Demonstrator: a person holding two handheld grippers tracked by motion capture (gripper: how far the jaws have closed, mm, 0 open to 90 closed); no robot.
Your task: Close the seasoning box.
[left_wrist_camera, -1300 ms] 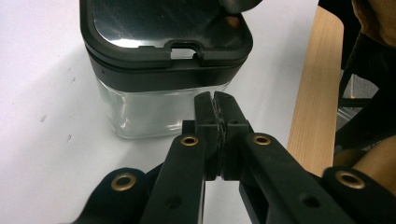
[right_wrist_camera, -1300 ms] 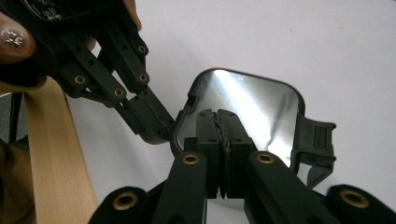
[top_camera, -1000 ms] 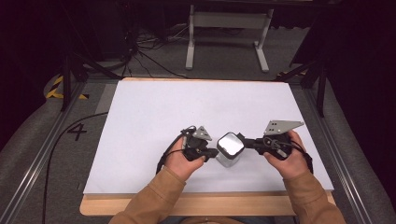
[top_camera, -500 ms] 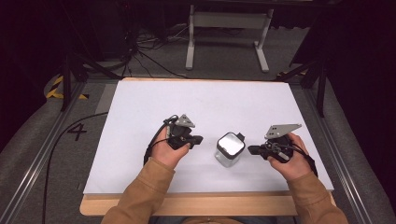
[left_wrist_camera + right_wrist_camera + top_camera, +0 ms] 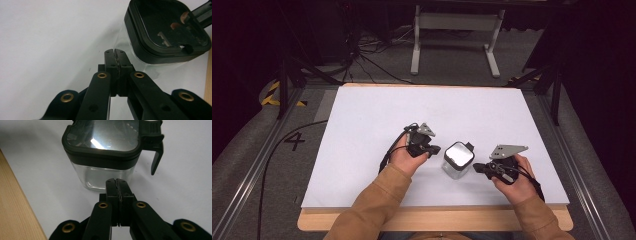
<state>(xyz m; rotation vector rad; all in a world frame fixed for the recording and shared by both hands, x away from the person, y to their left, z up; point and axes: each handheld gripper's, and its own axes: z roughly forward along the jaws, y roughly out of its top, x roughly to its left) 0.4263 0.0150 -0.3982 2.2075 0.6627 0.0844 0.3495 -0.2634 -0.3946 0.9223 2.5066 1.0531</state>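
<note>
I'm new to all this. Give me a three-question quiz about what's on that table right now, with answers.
1. True or false: the left claw is clamped on the clear container.
2. What colour is the container's lid? A. red B. black C. white
3. Fill in: the container stands on a ____ sheet covering the table.

Key:
1. False. Both the left and right claw are shut on nothing, their tips beside the container.
2. B
3. white

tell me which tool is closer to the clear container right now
Left, narrowly. The left tool sits just off the clear container on its left; the right tool sits slightly farther off its right. Both are shut.
</note>
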